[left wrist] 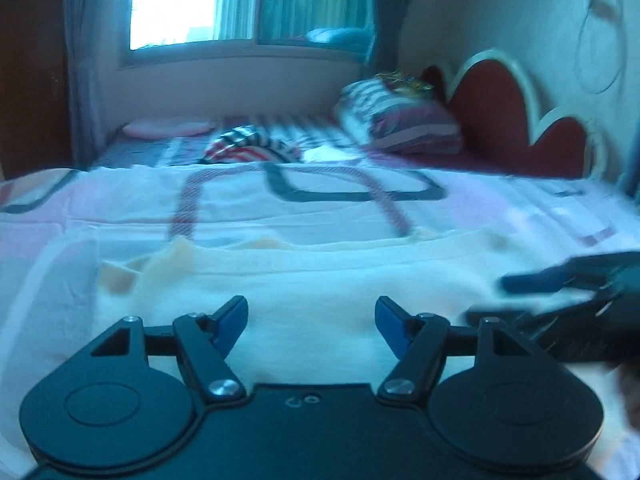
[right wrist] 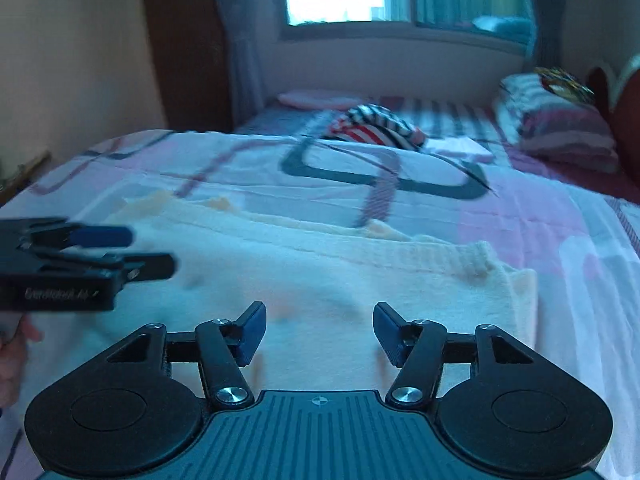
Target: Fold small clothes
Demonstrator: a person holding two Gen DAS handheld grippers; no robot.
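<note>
A cream knitted garment (left wrist: 304, 280) lies spread flat on the bed (left wrist: 120, 208), on top of a white and pink bedspread printed with dark loops. In the right wrist view the same garment (right wrist: 340, 276) shows a ribbed edge at its right side, where the cloth appears doubled over, though blur makes that hard to judge.

The left tongs (left wrist: 311, 322) hover over the near part of the garment with their blue pads well apart and nothing between them. The right tongs (right wrist: 319, 330) likewise stand apart over the cloth, gripping nothing. Each pair also shows in the other's view: the right tongs enter from the right edge of the left view, and the left tongs from the left edge of the right view, with part of a hand (right wrist: 12, 364) below them. White lettering runs along the side of the left tongs' body in that view, but it is too blurred to read.

Farther up the bed lie a bundle of striped clothes (right wrist: 376, 126), a pink cushion (right wrist: 316, 100) and a striped pillow (right wrist: 560, 120) beside a red headboard (left wrist: 492, 104). A curtained window (left wrist: 248, 4) fills the far wall.
</note>
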